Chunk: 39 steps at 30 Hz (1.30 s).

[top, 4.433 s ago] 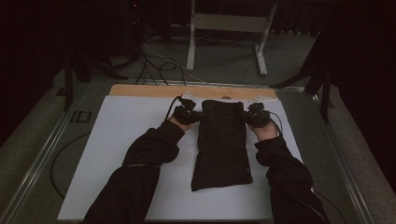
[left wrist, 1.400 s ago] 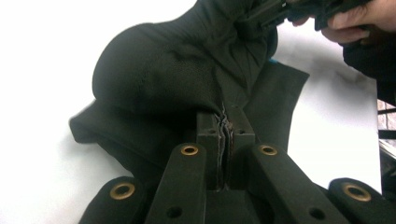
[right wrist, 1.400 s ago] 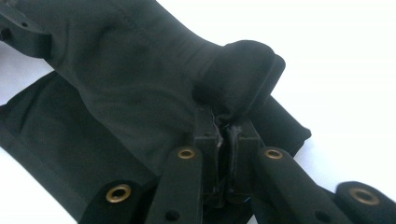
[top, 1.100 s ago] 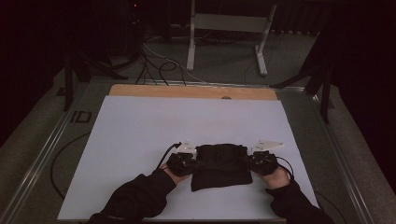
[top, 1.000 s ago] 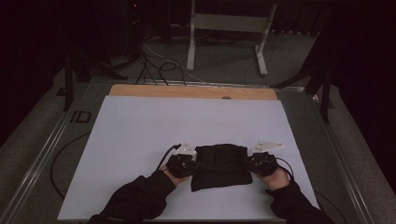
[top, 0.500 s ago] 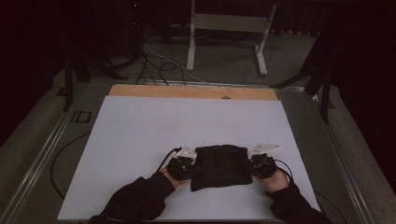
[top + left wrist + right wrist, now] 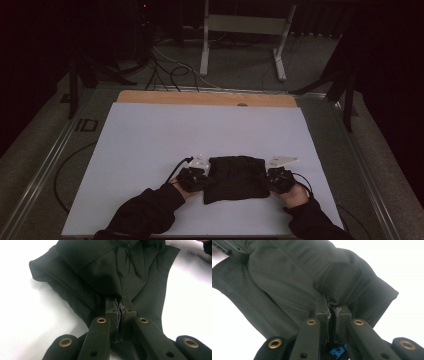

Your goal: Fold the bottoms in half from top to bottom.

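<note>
A dark green-black cloth garment lies folded over on the white table top, near the front edge. My left gripper holds its left side and my right gripper holds its right side. In the left gripper view the jaws are shut on a pinched fold of the garment, with several layers of cloth edge showing between the pads. In the right gripper view the jaws likewise clamp a bunched fold of the garment. The far end of the other gripper shows at the top left of that view.
A wooden strip borders the table's far edge. Beyond it stand a metal frame stand and loose cables on the floor. A metal rail runs along the left side. The far half of the table top is bare.
Since several seconds ago both grippers have carried the garment's far end toward the near edge, folding it over itself. Over the last second both hands have hardly shifted.
</note>
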Available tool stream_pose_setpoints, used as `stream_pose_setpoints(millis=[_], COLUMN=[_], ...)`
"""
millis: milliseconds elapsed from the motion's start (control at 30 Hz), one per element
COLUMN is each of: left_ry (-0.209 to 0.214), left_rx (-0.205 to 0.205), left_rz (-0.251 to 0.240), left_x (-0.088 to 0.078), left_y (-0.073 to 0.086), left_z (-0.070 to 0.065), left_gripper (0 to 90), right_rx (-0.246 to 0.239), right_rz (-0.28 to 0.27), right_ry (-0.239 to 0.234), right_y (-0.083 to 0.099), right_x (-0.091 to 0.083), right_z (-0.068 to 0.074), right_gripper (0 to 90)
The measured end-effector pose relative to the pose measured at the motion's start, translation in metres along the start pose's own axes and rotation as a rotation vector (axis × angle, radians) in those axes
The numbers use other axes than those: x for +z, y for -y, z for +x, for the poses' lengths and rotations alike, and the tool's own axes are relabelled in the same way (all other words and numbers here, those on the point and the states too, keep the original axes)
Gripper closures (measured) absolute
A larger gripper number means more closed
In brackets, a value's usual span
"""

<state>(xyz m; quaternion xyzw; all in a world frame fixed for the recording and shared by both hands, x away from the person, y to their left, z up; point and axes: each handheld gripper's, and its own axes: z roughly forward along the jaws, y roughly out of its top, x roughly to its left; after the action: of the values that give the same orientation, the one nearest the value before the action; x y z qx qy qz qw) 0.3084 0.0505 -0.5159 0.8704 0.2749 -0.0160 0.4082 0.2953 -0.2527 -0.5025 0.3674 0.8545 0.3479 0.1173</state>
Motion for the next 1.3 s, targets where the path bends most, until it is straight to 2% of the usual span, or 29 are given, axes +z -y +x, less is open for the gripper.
stream_pose_setpoints(millis=[100,300,400,533,567,600,633,733,800,833,867,900,933,1000,1033,1133,1167,1200,1267,1300], left_ry=[0.012,0.049,0.045,0.042,0.055,0.072,0.073,0.076,0.069,0.062,0.062,0.045,0.028,-0.013,-0.030,-0.072,-0.090,-0.090,-0.120,-0.126], left_rx=[-0.004,-0.031,-0.026,-0.020,-0.022,-0.028,-0.025,-0.038,-0.037,-0.033,-0.033,-0.027,-0.016,0.005,0.008,0.016,0.022,0.022,0.023,0.014], left_rz=[0.007,-0.003,-0.001,0.003,0.000,-0.014,-0.020,-0.047,-0.068,-0.089,-0.089,-0.098,-0.104,-0.113,-0.120,-0.137,-0.143,-0.143,-0.133,-0.129], left_x=[0.002,0.002,0.002,0.000,-0.002,-0.003,-0.006,-0.017,-0.026,-0.033,-0.033,-0.036,-0.039,-0.044,-0.046,-0.051,-0.053,-0.053,-0.052,-0.051], left_y=[0.000,0.002,0.001,-0.001,-0.001,-0.001,-0.001,-0.003,-0.007,-0.010,-0.010,-0.012,-0.014,-0.019,-0.022,-0.029,-0.034,-0.034,-0.038,-0.039], left_z=[0.001,0.006,0.005,0.003,0.003,0.004,0.005,0.007,0.007,0.006,0.006,0.006,0.005,0.003,0.004,0.006,0.008,0.008,0.012,0.015], left_gripper=[87.4,86.6,85.8,77.8,77.8,75.2,72.0,65.2,63.4,63.2,63.2,63.2,64.6,65.4,69.2,72.7,76.6,78.6,80.2,85.2], right_rx=[-0.007,0.011,0.013,0.016,0.016,0.014,0.013,0.016,0.016,0.018,0.018,0.016,0.003,0.001,-0.013,-0.017,-0.024,-0.024,-0.023,-0.024], right_rz=[0.003,0.003,0.002,0.006,0.006,0.010,0.014,0.006,0.003,-0.016,-0.016,-0.026,-0.040,-0.046,-0.058,-0.070,-0.074,-0.074,-0.079,-0.080], right_ry=[0.004,0.004,0.004,0.002,0.002,0.002,0.007,0.007,0.018,0.035,0.035,0.041,0.068,0.077,0.095,0.108,0.117,0.117,0.117,0.118], right_y=[0.000,0.002,0.001,-0.001,-0.001,-0.001,-0.002,-0.003,-0.004,-0.006,-0.006,-0.007,-0.012,-0.014,-0.020,-0.025,-0.031,-0.031,-0.036,-0.037], right_x=[0.001,0.002,0.002,-0.002,-0.002,-0.003,-0.007,-0.013,-0.016,-0.022,-0.022,-0.025,-0.030,-0.032,-0.035,-0.036,-0.037,-0.037,-0.036,-0.035], right_z=[0.000,-0.001,-0.001,-0.002,-0.002,-0.002,-0.002,-0.005,-0.006,-0.008,-0.008,-0.009,-0.011,-0.012,-0.015,-0.018,-0.021,-0.021,-0.025,-0.026], right_gripper=[84.0,81.9,80.4,78.3,78.3,76.0,71.0,65.4,64.8,64.3,64.3,64.1,66.4,67.6,72.8,75.4,79.1,79.1,83.9,86.5])
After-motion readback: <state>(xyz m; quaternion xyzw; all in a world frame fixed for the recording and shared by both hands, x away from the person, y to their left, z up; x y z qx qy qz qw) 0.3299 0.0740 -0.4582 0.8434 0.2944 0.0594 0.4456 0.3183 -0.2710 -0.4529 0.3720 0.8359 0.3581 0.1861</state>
